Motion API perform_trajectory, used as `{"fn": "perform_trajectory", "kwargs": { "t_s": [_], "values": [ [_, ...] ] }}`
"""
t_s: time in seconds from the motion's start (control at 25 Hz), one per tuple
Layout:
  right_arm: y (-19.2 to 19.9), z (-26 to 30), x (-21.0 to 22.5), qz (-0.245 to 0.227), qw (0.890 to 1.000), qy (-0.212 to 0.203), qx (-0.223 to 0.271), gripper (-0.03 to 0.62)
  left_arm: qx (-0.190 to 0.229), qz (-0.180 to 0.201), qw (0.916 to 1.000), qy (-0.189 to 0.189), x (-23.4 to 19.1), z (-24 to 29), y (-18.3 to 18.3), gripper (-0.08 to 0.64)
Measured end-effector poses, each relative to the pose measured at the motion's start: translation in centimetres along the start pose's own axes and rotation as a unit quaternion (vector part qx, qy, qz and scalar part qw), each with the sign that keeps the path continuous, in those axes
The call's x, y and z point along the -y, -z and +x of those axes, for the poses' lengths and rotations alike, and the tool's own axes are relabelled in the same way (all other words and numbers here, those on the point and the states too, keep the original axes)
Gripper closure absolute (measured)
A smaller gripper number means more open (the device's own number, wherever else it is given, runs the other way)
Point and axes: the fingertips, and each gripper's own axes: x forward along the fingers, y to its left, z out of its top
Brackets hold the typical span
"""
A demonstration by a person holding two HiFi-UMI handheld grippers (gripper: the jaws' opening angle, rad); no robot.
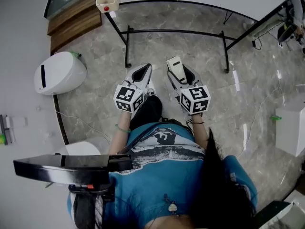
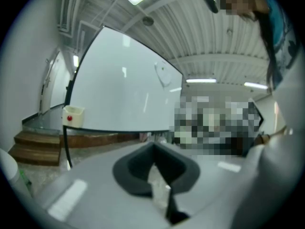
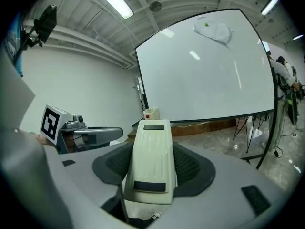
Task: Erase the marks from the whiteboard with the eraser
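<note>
The whiteboard (image 3: pixel 209 66) stands ahead on a black frame, and also fills the left gripper view (image 2: pixel 124 85). A faint rounded mark (image 3: pixel 213 31) with a green dot sits near its top; the same mark (image 2: pixel 163 73) shows in the left gripper view. My right gripper (image 3: pixel 152 168) is shut on a cream eraser (image 3: pixel 151 156), which points at the board from well short of it. From above, the eraser (image 1: pixel 175 66) sticks out of the right gripper (image 1: pixel 180 75). My left gripper (image 2: pixel 155 171) is shut and holds nothing; it hangs beside the right one (image 1: pixel 139 76).
The board's black stand legs (image 1: pixel 176 32) cross the marble floor in front of me. A small cream box with a red button (image 1: pixel 106 1) hangs at the board's left edge. Wooden steps (image 1: pixel 71 20) and a white rounded machine (image 1: pixel 59 73) are left; cables and a white cabinet (image 1: pixel 290 128) right.
</note>
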Motion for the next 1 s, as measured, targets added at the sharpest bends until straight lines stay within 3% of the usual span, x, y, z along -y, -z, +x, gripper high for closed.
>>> {"fn": "perform_trajectory", "kwargs": {
  "t_s": [0.4,0.68,0.8,1.0],
  "values": [
    [-7.4,12.0,-0.5,-0.034,0.999,-0.006,0.016,0.330,0.018,0.002,0.9997,0.016,-12.1,5.8,-4.9,0.558],
    [-8.5,14.7,1.7,-0.076,0.997,0.033,-0.010,0.330,0.017,-0.023,0.9994,0.017,-16.3,8.7,-5.0,0.558],
    [-8.9,15.3,3.4,-0.069,0.996,0.047,-0.015,0.330,0.008,-0.034,0.9990,0.029,-16.9,10.6,-4.6,0.558],
    [-11.8,14.6,7.2,-0.065,0.996,0.061,0.028,0.330,0.001,-0.028,0.9986,0.046,-15.3,13.6,-5.2,0.558]
  ]
}}
